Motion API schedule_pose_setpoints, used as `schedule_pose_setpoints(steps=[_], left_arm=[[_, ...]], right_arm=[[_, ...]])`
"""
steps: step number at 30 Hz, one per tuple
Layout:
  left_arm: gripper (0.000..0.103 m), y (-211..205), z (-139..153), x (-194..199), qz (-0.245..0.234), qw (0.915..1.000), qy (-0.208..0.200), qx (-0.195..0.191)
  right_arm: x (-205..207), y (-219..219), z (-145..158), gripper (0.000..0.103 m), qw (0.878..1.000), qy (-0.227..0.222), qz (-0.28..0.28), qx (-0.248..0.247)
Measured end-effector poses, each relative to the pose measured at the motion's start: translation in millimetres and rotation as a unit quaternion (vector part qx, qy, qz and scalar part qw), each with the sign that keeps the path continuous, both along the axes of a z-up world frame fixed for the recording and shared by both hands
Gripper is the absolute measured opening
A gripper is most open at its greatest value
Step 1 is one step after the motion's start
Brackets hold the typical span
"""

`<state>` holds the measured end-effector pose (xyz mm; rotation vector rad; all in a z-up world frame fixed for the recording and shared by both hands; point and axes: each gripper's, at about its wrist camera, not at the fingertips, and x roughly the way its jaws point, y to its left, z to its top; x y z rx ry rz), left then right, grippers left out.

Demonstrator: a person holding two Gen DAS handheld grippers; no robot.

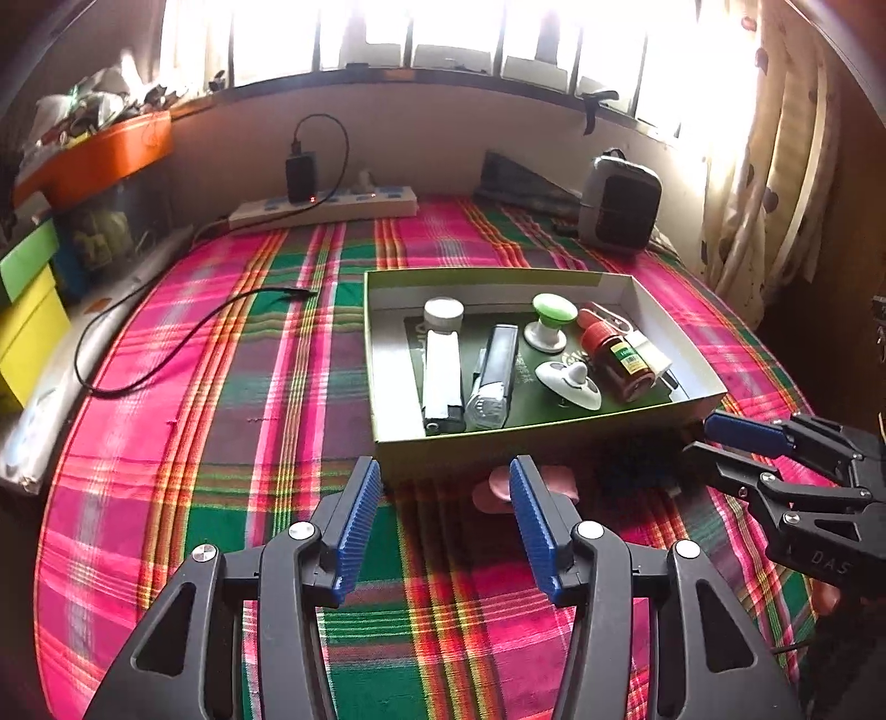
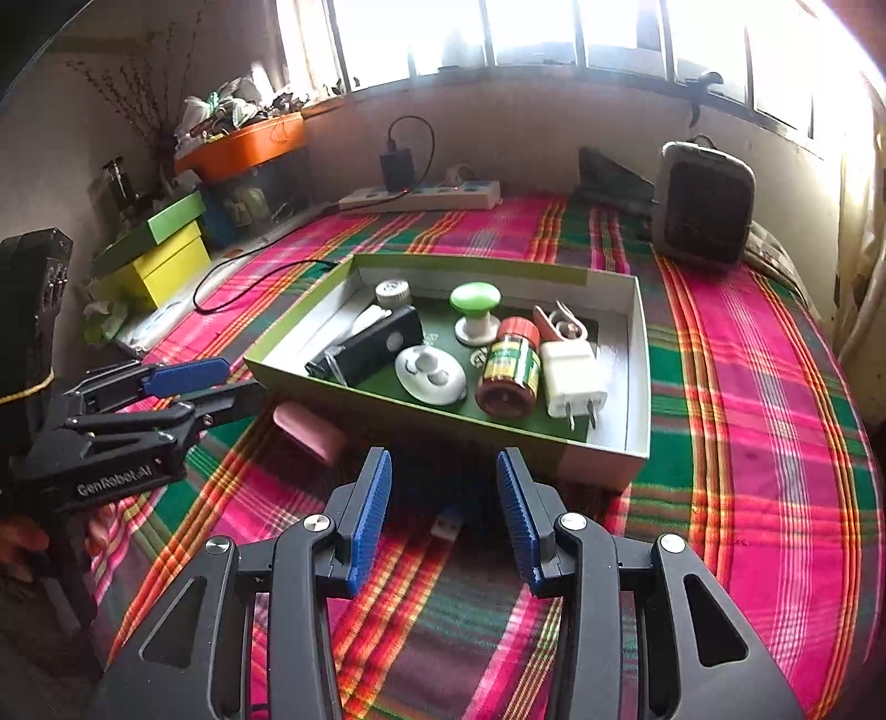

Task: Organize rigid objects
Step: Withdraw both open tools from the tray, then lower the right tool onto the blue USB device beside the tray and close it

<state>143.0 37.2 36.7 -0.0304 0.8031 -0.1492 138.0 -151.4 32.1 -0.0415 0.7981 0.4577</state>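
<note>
Both grippers hover over the plaid bedspread (image 1: 232, 387), just short of the box (image 2: 637, 354). Left gripper (image 1: 446, 526) fingers spread, nothing between them; its body reads "GenRobot.AI". Right gripper (image 2: 443, 520) also spread and empty, "DAS" visible on its side. The box holds a brown bottle (image 2: 509, 376) and white charger (image 2: 573, 379); bottle label unreadable. Pink object (image 2: 310, 429) lies outside, by the box's near wall.

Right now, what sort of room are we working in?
Most likely a bedroom at home. The work surface looks like a bed under a plaid sheet, pushed against a wall below a window with a patterned curtain. A power strip and a backpack lie on it.
</note>
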Motion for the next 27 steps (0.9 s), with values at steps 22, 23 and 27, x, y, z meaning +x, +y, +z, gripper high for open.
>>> schedule_pose_setpoints(steps=[22,23,27], left_arm=[[0.048,18,-16,3,-0.002,0.9988,0.024,-0.043],[0.048,18,-16,3,-0.003,0.9988,0.024,-0.043],[0.048,19,-16,4,-0.003,0.9986,0.026,-0.046]], right_arm=[[16,-6,-21,0.042,0.999,0.036,-0.001,-0.011],[17,-7,-21,0.042,0.999,0.040,-0.002,-0.006],[18,-5,-21,0.042,0.999,0.045,0.007,-0.001]])
